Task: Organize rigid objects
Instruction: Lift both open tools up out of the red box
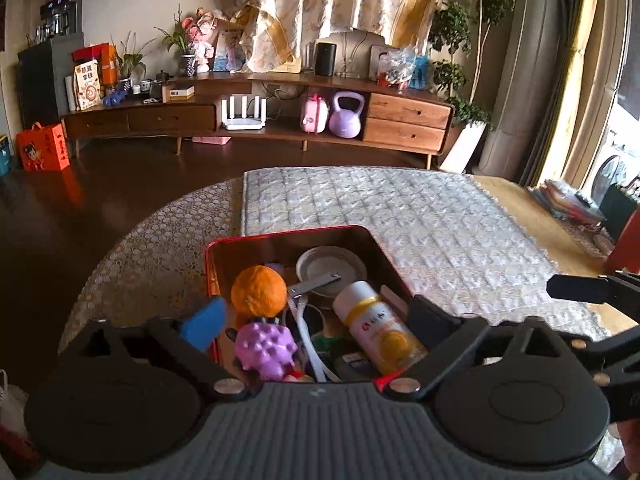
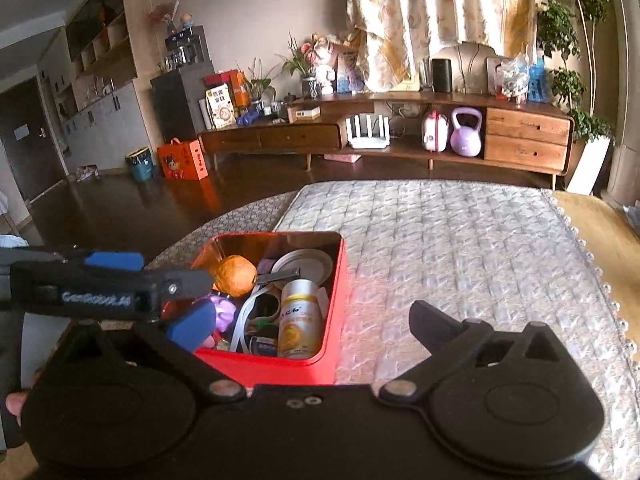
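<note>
Hovering over the red tin (image 2: 276,364), left gripper (image 1: 316,322) and right gripper (image 2: 308,322) both spread wide, nothing held. Orange (image 1: 259,291), bottle (image 1: 378,328) and purple toy (image 1: 266,346) lie inside the tin. Packing step looks finished; next probably retreat, or find a lid.

Box: open red metal rectangular tin (image 2: 280,368), lidless, upright on quilted tabletop cover, crowded inside.
Fruit: round orange (image 1: 259,291), against left wall.
Toy: knobbly purple plastic toy (image 1: 265,347), just in front of orange.
Bottle: white plastic bottle with yellow label (image 1: 378,326), lying tilted along right wall.
Lid: round grey-white disc (image 1: 331,266), propped at far corner.
Strap: white curved band (image 1: 310,340), middle, between toy and bottle.
</note>
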The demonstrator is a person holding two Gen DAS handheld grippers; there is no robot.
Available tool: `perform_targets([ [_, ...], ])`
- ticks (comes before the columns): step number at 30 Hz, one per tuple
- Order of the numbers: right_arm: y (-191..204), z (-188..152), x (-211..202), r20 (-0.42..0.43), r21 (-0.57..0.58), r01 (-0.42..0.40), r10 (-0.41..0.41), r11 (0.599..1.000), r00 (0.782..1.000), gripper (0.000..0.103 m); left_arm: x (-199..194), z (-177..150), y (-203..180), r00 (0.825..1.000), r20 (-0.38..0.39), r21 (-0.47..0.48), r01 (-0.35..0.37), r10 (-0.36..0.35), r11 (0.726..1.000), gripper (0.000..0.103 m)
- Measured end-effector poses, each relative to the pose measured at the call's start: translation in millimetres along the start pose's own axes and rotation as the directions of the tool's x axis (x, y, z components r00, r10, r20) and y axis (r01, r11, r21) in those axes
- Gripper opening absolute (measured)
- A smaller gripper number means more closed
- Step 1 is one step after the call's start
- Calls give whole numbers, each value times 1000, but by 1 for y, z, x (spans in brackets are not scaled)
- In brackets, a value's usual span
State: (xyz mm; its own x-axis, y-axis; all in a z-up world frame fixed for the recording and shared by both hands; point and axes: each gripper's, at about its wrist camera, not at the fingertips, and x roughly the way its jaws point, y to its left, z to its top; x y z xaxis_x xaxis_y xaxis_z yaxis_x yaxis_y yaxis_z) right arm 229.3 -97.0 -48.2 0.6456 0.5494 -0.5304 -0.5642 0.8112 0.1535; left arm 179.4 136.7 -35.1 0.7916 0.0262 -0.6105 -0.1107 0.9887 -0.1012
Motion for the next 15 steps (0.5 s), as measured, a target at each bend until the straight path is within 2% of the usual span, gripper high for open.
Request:
perform_targets([
  [4, 0, -2, -10, 33, 3, 28, -28, 1000, 999, 103, -11, -6, -3, 1000, 19, 10, 5, -5, 1000, 102],
  [15, 5, -6, -24, 59, 4, 22, -23, 1000, 998, 103, -37, -21, -7, 999, 28, -24, -28, 28, 999, 102],
])
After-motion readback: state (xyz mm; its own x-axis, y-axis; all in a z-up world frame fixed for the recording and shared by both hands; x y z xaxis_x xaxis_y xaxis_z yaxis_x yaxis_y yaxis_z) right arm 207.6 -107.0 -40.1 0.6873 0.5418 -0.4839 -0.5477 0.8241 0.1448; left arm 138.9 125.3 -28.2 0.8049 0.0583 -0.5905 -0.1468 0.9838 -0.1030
